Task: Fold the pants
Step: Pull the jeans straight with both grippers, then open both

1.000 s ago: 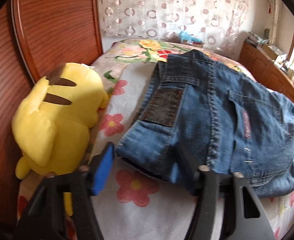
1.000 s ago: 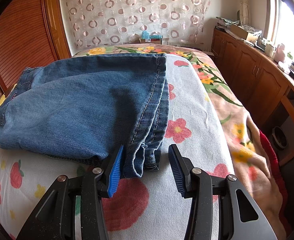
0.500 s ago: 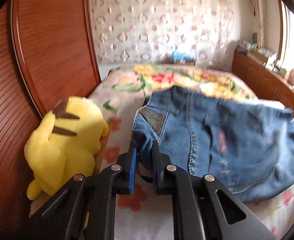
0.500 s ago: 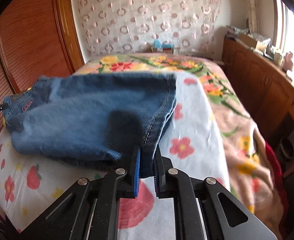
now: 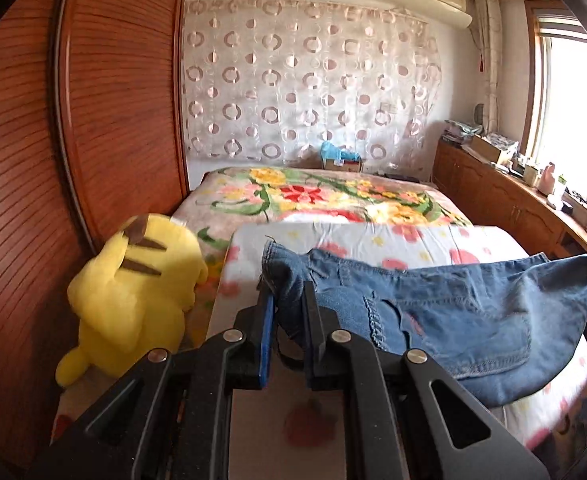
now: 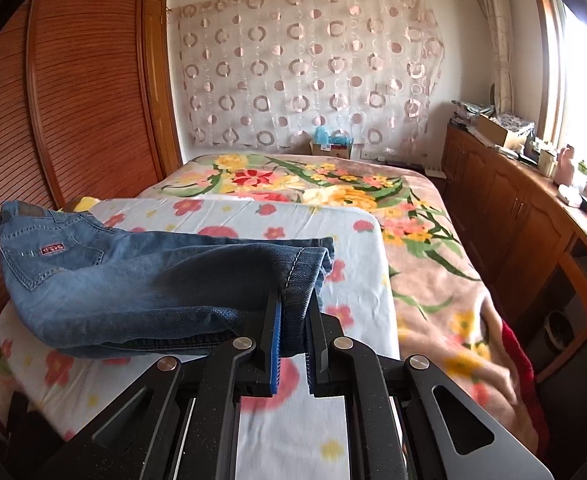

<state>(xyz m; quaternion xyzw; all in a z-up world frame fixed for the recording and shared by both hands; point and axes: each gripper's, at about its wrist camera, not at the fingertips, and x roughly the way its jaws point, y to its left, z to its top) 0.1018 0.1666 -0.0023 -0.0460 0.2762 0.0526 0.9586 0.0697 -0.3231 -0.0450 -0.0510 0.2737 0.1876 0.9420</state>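
The blue jeans are folded over and hang lifted above the bed between my two grippers. My left gripper is shut on the waistband corner of the jeans. My right gripper is shut on the hem end of the legs. In the right wrist view the jeans stretch leftward, with a back pocket and a pink label at the far left. The cloth sags in the middle and its lower edge rests near the sheet.
A bed with a white flowered sheet over a floral blanket. A yellow plush toy sits at the bed's left edge against a wooden wardrobe. Wooden cabinets run along the right under a window.
Both grippers went from open around the jeans' edges to shut on them, then lifted and pulled the jeans up and back off the bed.
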